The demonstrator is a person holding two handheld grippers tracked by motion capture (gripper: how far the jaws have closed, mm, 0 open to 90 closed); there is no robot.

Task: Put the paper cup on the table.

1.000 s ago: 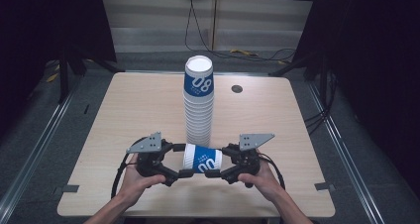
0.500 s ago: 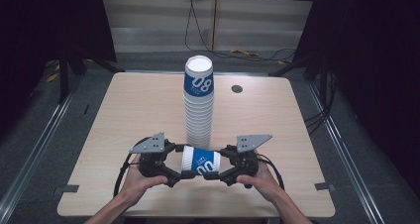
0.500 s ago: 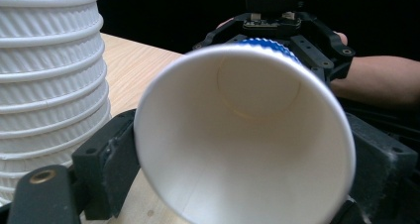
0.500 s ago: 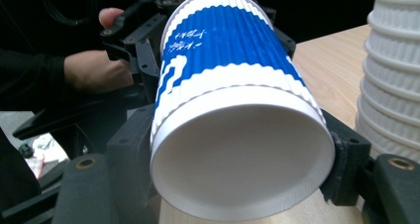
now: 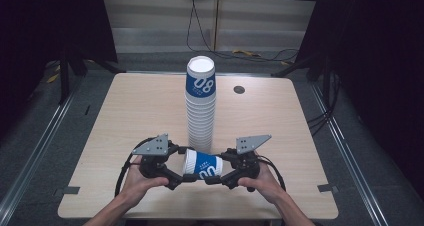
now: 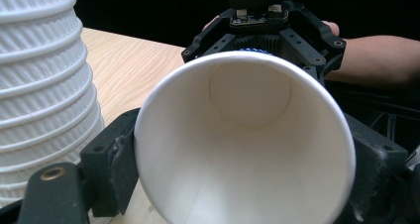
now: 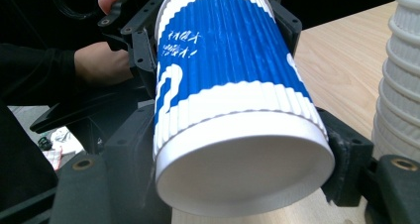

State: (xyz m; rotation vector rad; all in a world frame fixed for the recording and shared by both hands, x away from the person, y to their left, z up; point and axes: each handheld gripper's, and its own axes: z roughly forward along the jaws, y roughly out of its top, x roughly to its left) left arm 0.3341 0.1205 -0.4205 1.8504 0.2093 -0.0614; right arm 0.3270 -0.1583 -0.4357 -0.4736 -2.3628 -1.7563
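We held one paper cup (image 5: 202, 165) on its side between our two grippers, just above the near edge of the table (image 5: 125, 111) and directly in front of the tall stack of cups (image 5: 200, 103). Its long axis ran left to right. The open mouth faced our left gripper (image 5: 172, 170), and the left gripper view looked straight into it. The closed base pointed at our right gripper (image 5: 220, 173). The left fingers (image 6: 106, 159) were closed against the cup's rim from both sides. The right fingers (image 7: 346, 162) pinched it near the base, the ribbed blue band running away between them. Both hands were equally near. We judged that the cup had to be turned upright before it could go onto or off the stack behind it.
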